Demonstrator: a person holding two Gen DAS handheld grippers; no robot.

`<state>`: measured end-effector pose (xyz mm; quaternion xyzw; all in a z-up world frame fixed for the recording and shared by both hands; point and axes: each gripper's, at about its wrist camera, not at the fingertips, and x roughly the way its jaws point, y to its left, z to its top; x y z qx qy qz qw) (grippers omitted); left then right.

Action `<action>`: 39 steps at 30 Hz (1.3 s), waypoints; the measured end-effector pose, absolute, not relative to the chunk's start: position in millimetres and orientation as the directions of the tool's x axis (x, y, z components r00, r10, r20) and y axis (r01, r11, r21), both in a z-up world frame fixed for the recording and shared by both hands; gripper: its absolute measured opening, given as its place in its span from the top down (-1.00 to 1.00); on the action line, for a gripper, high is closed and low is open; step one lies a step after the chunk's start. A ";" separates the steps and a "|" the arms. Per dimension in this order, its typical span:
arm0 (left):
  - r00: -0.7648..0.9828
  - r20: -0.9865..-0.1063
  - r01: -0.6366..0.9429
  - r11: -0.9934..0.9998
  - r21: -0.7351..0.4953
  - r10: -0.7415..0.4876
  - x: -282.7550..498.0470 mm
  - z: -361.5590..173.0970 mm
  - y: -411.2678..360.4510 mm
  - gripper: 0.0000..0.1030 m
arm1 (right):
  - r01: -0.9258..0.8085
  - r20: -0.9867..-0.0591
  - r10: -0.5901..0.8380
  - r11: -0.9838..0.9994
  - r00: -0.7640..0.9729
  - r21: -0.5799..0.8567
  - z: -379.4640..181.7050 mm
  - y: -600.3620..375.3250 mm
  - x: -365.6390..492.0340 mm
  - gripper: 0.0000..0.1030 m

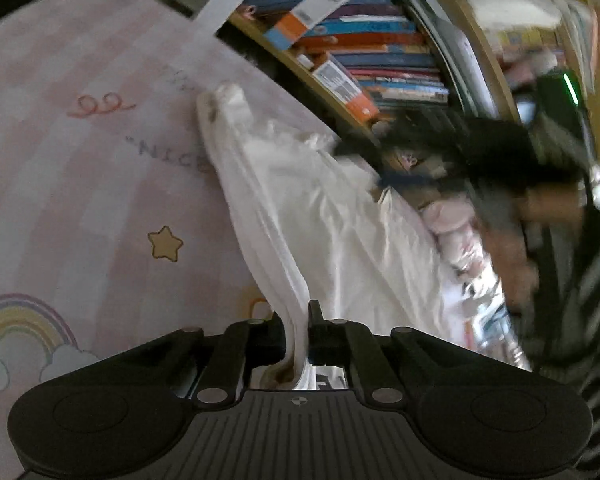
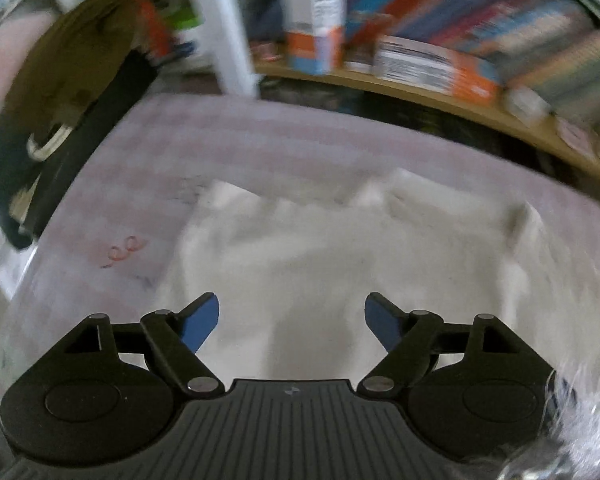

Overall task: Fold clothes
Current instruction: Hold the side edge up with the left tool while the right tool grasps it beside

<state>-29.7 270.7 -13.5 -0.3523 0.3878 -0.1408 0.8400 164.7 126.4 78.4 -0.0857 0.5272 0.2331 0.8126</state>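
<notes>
While the left claw (image 1: 298, 336) pinches the white shirt (image 1: 332, 216) on the pink mat (image 1: 80, 184), it could slip free, since the right claw (image 2: 292, 316) hangs wide open and empty.

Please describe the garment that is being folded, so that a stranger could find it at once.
Find the pink mat with a rainbow and a star. On it, near the bookshelf, lies the white garment, the only plain white cloth there; the left gripper pinches its edge.

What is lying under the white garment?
Under the white garment lies a pink checked sheet printed with a star, a rainbow and some letters. The garment covers part of that print, so the rest of the sheet's pattern beneath it cannot be seen.
</notes>
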 end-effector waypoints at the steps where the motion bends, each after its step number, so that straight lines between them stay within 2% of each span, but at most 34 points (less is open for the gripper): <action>1: 0.658 -0.555 -0.026 0.721 -0.692 -0.509 -29.4 -11.4 269.2 0.86 | -0.496 -0.905 0.286 0.863 0.314 0.100 78.5 140.4 172.8 -0.54; 7: 0.645 -0.575 -0.008 0.748 -0.664 -0.503 -22.4 -5.6 260.8 0.86 | -0.594 -0.950 0.226 0.803 0.216 0.056 55.2 224.2 190.9 -0.48; 11: 0.645 -0.580 0.028 0.774 -0.632 -0.497 -21.2 0.9 253.7 0.86 | -0.677 -0.969 0.105 0.732 0.223 -0.076 31.6 269.0 182.0 -0.46; 15: 0.643 -0.583 0.044 0.785 -0.618 -0.496 -22.5 2.7 252.9 0.86 | -0.718 -0.966 0.012 0.671 0.258 -0.184 14.6 286.0 177.6 -0.46; 18: 0.643 -0.578 0.053 0.782 -0.621 -0.503 -21.9 3.4 255.3 0.86 | -0.707 -0.966 -0.013 0.679 0.257 -0.198 9.7 280.5 180.8 -0.44; 21: 0.637 -0.574 0.073 0.780 -0.621 -0.516 -20.6 5.6 254.6 0.86 | -0.690 -0.971 -0.013 0.702 0.238 -0.178 8.9 271.6 185.0 -0.17; 23: 0.633 -0.576 0.083 0.785 -0.614 -0.518 -21.1 7.6 253.3 0.86 | -0.683 -0.974 -0.014 0.711 0.225 -0.168 9.8 265.3 187.3 0.26; 24: 0.631 -0.577 0.089 0.787 -0.610 -0.519 -21.3 8.6 252.7 0.86 | -0.679 -0.976 -0.008 0.717 0.217 -0.157 11.4 263.7 188.5 0.41; 25: 0.629 -0.578 0.094 0.790 -0.606 -0.520 -22.3 9.4 253.1 0.86 | -0.673 -0.978 0.006 0.727 0.211 -0.140 14.2 259.2 189.2 0.68; 26: 0.629 -0.579 0.100 0.793 -0.601 -0.519 -22.9 11.0 253.2 0.86 | -0.666 -0.978 0.021 0.735 0.206 -0.124 17.3 254.7 190.0 0.77; 29: 0.634 -0.568 0.131 0.797 -0.590 -0.525 -27.5 19.4 249.2 0.86 | -0.666 -0.972 0.081 0.741 0.220 -0.089 35.7 239.5 189.5 0.85; 39: 0.630 -0.496 0.303 0.777 -0.551 -0.597 -25.1 58.2 210.4 0.86 | -0.608 -0.924 0.192 0.792 0.331 -0.053 110.1 145.3 198.3 0.86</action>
